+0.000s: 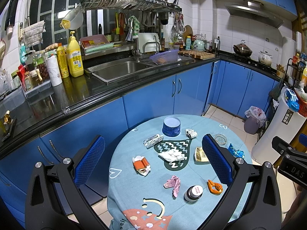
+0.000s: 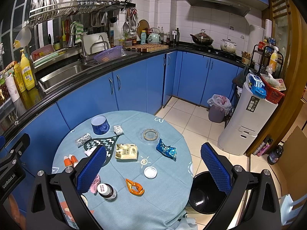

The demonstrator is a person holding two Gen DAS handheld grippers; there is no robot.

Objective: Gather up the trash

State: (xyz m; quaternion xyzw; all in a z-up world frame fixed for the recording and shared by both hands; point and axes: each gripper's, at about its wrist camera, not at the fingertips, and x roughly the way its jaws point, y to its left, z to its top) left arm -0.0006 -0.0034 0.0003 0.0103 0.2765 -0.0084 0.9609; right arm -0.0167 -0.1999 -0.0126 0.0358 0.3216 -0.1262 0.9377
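Trash lies scattered on a round table with a blue cloth (image 1: 134, 195). In the left wrist view there are a white tissue (image 1: 172, 155), a pink crumpled paper (image 1: 173, 184), an orange-and-white box (image 1: 141, 163), a silver wrapper (image 1: 153, 140) and an orange peel (image 1: 214, 186). My left gripper (image 1: 153, 161) hangs open above them, holding nothing. My right gripper (image 2: 154, 169) is also open over the table's right side, near a blue foil wrapper (image 2: 166, 149), a beige packet (image 2: 126, 151) and the orange peel (image 2: 135, 187). A black bin (image 2: 203, 193) stands on the floor under its right finger.
Also on the table: a blue cup (image 1: 171, 126), a small capped bottle (image 1: 193, 192), a glass ashtray (image 2: 150, 135) and a white lid (image 2: 150, 172). Blue cabinets and a black counter (image 1: 96, 95) run behind. A bagged bin (image 2: 218, 107) and a white appliance (image 2: 247, 122) stand at the right.
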